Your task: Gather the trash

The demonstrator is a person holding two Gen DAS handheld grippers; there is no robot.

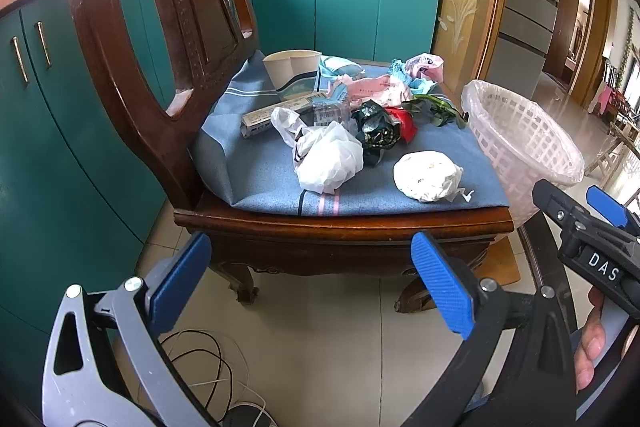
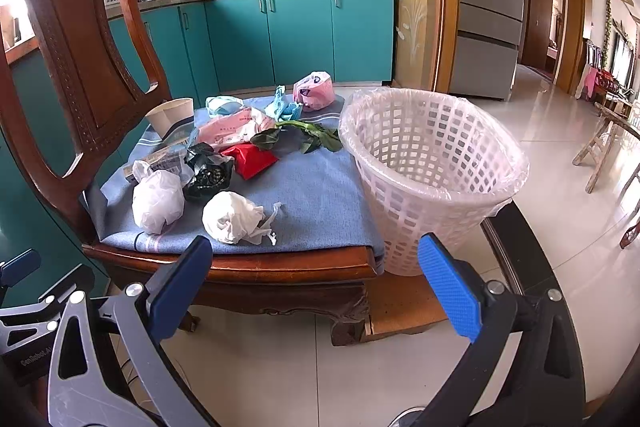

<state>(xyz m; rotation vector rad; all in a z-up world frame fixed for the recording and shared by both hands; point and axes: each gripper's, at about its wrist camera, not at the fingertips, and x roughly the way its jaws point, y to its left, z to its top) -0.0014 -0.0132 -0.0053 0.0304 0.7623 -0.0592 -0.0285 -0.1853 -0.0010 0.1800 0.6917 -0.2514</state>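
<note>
1. Hovering our left gripper (image 1: 310,281) and right gripper (image 2: 316,285) spread wide, holding nothing, short of the chair (image 2: 280,269).
2. Trash like the white wad (image 2: 232,217) lies ahead on the cushion (image 2: 316,199), basket (image 2: 432,163) at right.

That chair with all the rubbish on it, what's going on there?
A person holding a two-finger gripper in each hand is about to clear trash off the chair's blue cushion. The left gripper and right gripper both hover open in front of the seat, holding nothing. Crumpled white tissue, a white plastic bag, wrappers, leaves and paper cups lie on the cushion. The lined white basket beside the chair looks empty.
</note>
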